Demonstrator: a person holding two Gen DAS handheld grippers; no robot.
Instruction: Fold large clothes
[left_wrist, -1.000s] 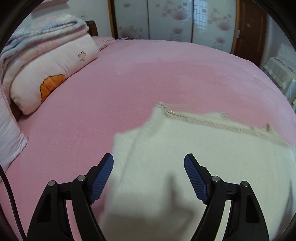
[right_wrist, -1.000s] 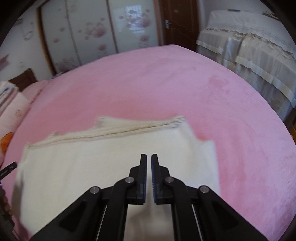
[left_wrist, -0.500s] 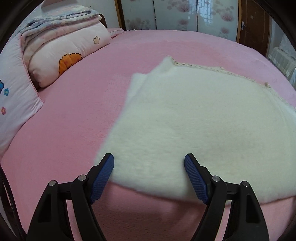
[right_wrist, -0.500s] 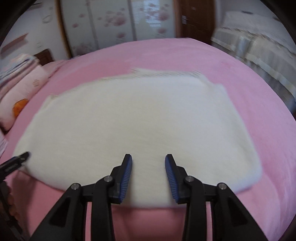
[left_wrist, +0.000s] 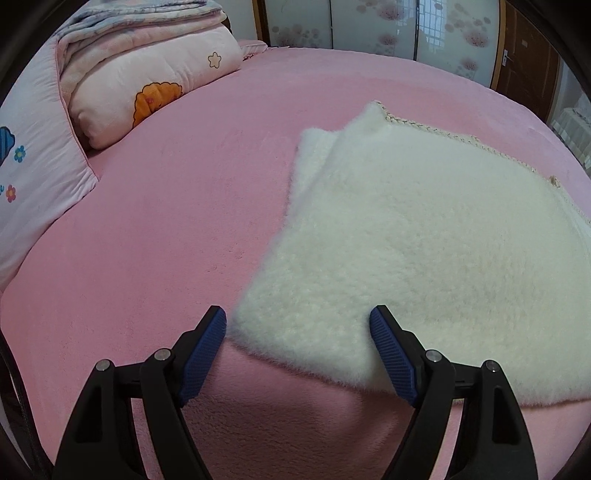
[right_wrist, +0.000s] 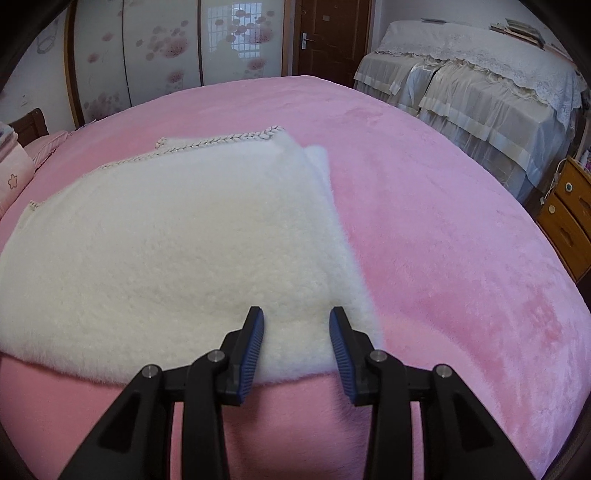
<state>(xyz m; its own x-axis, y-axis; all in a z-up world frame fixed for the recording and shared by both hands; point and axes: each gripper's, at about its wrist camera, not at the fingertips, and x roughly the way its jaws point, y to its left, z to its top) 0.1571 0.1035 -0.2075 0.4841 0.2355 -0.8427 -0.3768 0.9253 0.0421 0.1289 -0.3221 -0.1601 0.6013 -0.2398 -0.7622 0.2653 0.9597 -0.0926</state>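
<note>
White fleece garment is seen folded double on the pink bed, one fold judged done and more left, with left tongs spread wide, right tongs part-spread, nothing pinched.

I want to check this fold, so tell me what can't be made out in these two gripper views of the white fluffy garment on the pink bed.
- Garment type: the white fluffy garment lies doubled over, hiding sleeves and collar in both views.
- Lower layer: only a strip peeks out; the top layer covers the rest.
- Left view: the garment's right side is cut by the frame edge.
- Right view: its left end runs off the frame.
- Near hem: partly hidden behind the left gripper and right gripper.
</note>
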